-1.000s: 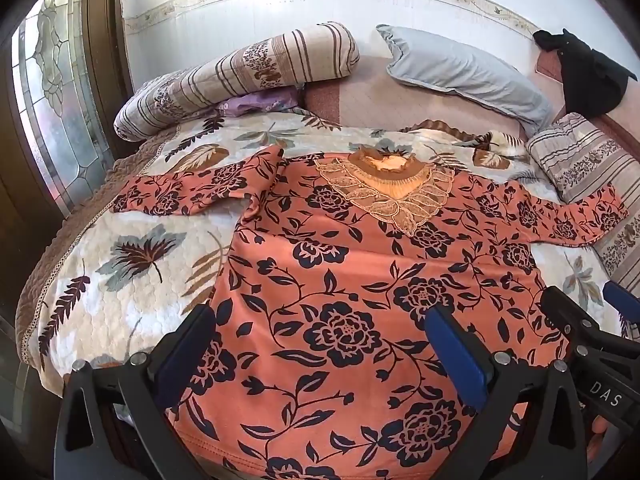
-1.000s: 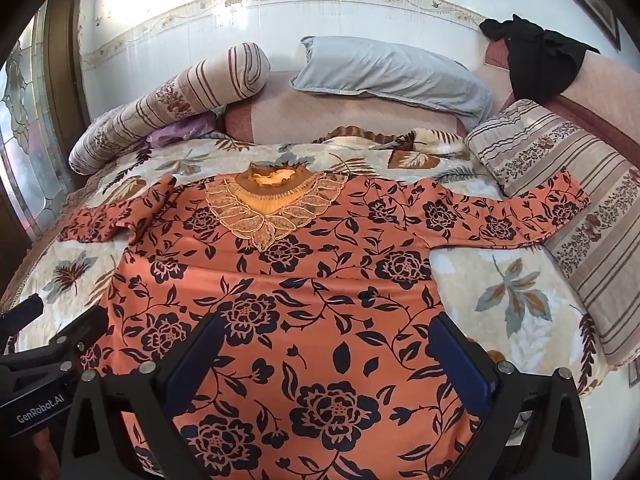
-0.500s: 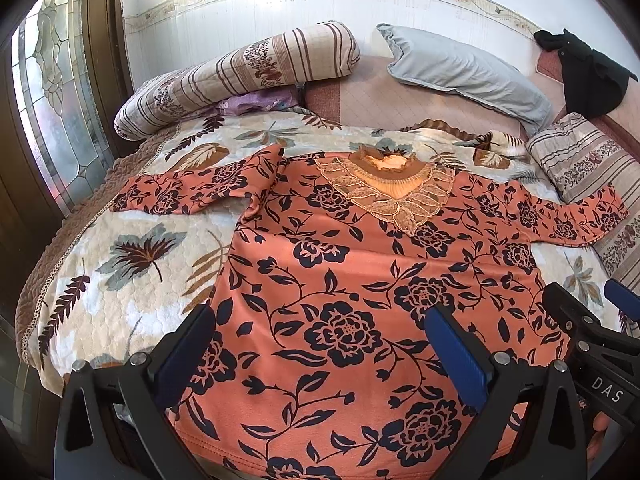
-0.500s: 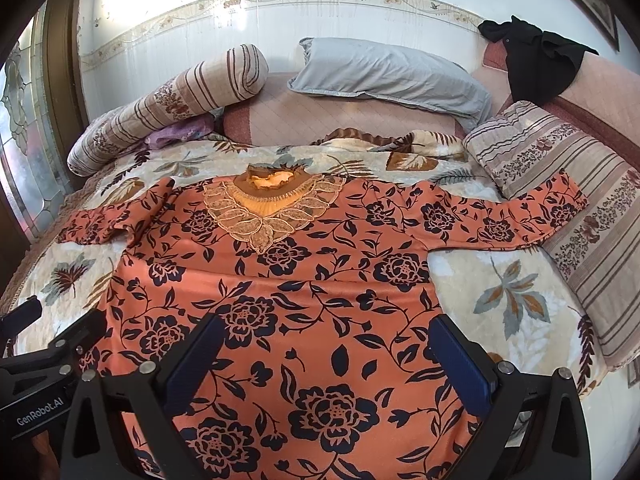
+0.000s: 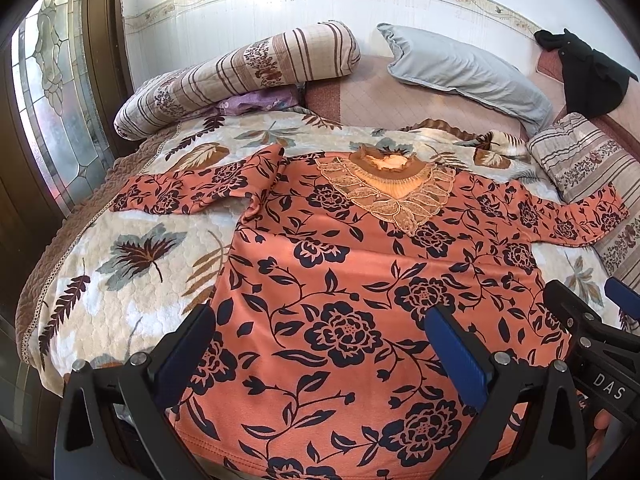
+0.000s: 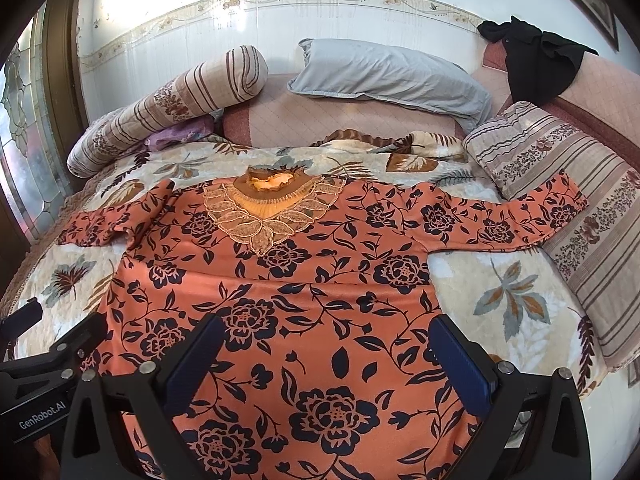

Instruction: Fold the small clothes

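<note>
1. Covering most of the frame was the bed (image 5: 132, 264), spread with a leaf-print quilt; striped bolsters (image 5: 240, 72) and a grey pillow (image 6: 392, 72) sat at the far end.
2. Lay flat on the quilt, face up: an orange floral top (image 5: 340, 280), both sleeves spread wide — the left sleeve (image 5: 192, 192) bunched at the shoulder, the right sleeve (image 6: 500, 216) running onto a striped cushion (image 6: 560, 184).
3. Left gripper (image 5: 320, 356) hovered over the hem's left side, jaws spread wide, holding nothing.
4. Right gripper (image 6: 328, 360) likewise over the hem's right side, released, empty.
5. Judgement: no fold made yet. Best start — smooth the bunched shoulder, then pinch one sleeve cuff through both layers and carry it across the chest, keeping the body undisturbed.
</note>
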